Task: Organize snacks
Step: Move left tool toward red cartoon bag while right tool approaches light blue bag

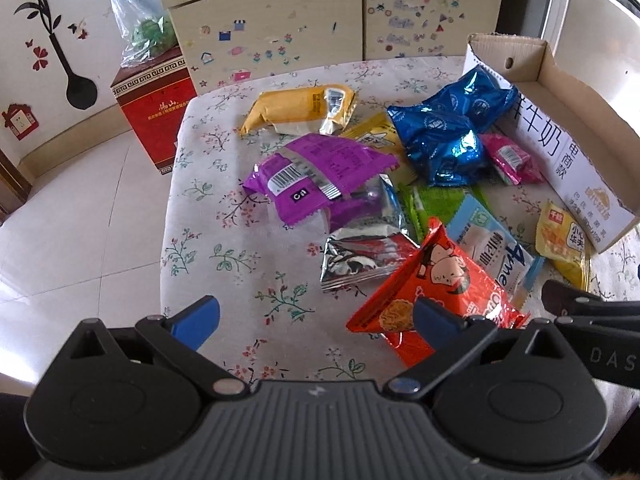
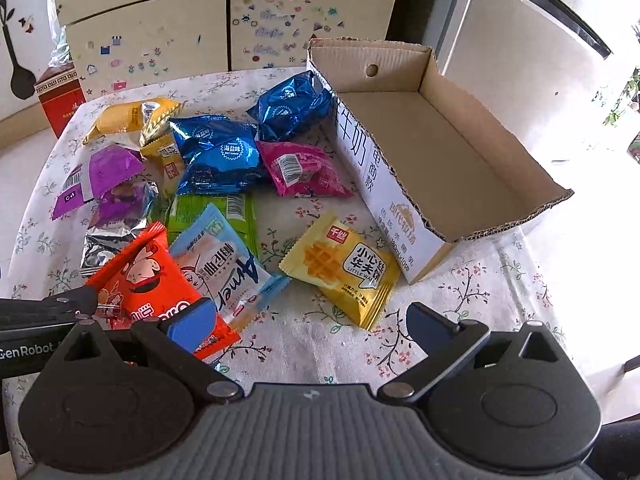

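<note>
Both tools gape wide, holding nothing: left tool [image 1: 316, 320], right tool [image 2: 310, 322]. Snack packets [image 2: 224, 156] lie heaped on bench [image 2: 460, 292] just left of cardboard box [image 2: 440, 136].

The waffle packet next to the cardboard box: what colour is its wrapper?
Yellow, with a golden waffle pictured on the waffle packet; clearest in the right wrist view.

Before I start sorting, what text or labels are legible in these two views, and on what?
"LITTLE WA..." and "小心华夫饼": yellow waffle packet.
"Amer...": light blue packet.
"海盐味": blue foil packet.
"牛奶", "电商款": cardboard box side.
"C1": purple packet.
"GenRobot": left gripper body.
"DAS...": right gripper body.
Barcodes, fine print, red carton lettering: too small or blurred.
</note>
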The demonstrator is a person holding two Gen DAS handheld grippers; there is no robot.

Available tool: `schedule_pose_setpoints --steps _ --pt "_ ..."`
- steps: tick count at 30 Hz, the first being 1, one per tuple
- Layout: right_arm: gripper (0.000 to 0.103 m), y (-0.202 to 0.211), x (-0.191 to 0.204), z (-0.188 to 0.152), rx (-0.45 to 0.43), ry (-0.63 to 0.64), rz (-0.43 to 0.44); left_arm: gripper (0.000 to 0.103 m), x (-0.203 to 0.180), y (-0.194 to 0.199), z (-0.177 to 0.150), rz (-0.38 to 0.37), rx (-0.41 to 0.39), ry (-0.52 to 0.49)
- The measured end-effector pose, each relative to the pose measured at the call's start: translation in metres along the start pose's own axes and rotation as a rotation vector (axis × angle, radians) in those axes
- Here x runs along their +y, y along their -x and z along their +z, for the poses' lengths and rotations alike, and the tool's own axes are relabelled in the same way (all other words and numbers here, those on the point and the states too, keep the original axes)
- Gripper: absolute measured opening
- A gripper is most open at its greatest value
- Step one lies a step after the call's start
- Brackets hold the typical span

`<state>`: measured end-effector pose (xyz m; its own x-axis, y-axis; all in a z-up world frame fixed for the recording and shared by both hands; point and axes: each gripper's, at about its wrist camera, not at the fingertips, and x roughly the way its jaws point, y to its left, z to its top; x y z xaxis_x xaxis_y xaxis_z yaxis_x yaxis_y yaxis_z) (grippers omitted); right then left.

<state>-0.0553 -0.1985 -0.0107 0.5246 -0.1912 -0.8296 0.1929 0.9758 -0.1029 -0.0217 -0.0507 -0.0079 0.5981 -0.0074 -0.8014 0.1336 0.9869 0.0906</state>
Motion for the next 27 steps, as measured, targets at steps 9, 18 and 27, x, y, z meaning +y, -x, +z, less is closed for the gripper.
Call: schedule_pose_setpoints --steps 9,18,27 --pt "0.103 -0.0003 -0.0008 0.0016 -0.007 0.004 0.001 0.102 0.0016 0.001 -0.0006 0.018 -0.014 -0.009" --pt "0.103 0.0011 0.0026 0.0017 -0.019 0.015 -0.009 0.102 0.002 0.0017 0.0002 0.022 -0.005 0.0" --pt "0.103 0.0005 0.004 0.0023 -0.026 0.026 -0.016 0.101 0.0009 0.001 0.0013 0.031 0.007 0.001"
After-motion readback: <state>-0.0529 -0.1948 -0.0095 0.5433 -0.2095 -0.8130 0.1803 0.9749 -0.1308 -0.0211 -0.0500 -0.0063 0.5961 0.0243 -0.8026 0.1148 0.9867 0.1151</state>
